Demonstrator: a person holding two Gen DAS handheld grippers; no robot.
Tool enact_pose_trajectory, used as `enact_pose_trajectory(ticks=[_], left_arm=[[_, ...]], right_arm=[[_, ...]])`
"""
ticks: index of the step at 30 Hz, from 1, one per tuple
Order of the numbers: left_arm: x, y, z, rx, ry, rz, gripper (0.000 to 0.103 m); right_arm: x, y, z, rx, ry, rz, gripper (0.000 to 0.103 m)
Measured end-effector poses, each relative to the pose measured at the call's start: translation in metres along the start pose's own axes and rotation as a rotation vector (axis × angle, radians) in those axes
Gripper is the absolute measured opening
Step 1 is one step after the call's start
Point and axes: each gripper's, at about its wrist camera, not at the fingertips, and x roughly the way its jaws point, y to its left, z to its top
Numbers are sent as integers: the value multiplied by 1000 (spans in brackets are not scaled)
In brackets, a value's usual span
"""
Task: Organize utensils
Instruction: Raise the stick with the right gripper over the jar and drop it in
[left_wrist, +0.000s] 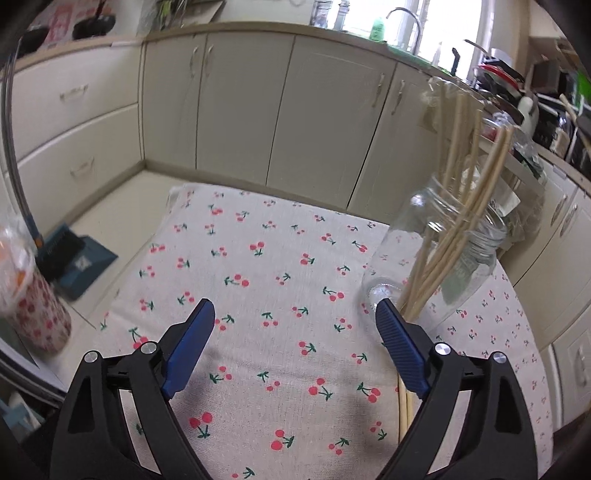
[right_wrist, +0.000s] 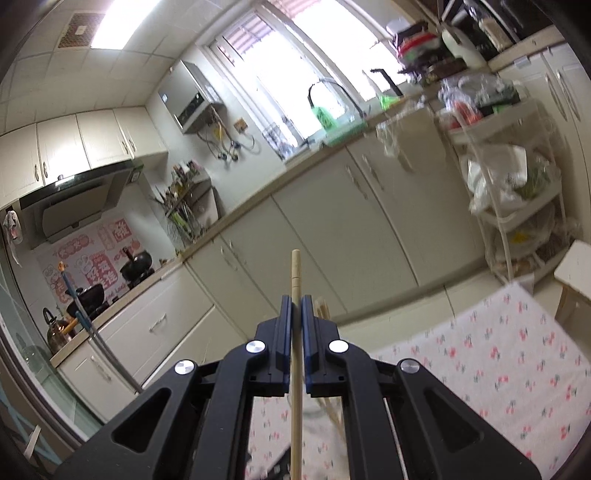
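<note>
In the left wrist view a clear glass jar stands on the cherry-print cloth at the right, with several wooden chopsticks leaning in it. My left gripper is open and empty above the cloth, its right finger close beside the jar's base. More chopsticks lie on the cloth under that finger. In the right wrist view my right gripper is shut on one wooden chopstick, held upright, its tip poking above the fingertips. More chopstick ends show just behind the right finger.
A cherry-print cup stands at the left edge. A blue dustpan lies on the floor beyond. Cream kitchen cabinets run along the back. A white rack with bags stands at the right, near the cloth's far corner.
</note>
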Motion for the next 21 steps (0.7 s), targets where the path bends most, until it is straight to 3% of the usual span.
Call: enact_pose_trajectory(ticks=[5, 14, 21], left_arm=[[5, 10, -2, -55, 10, -18, 86], [7, 10, 0, -66, 13, -29, 87], [10, 10, 2, -74, 30, -33, 87]], right_arm=[[16, 14, 17, -41, -83, -11, 6], [58, 41, 25, -170, -210, -73, 6], [81, 51, 10, -294, -236, -129, 6]])
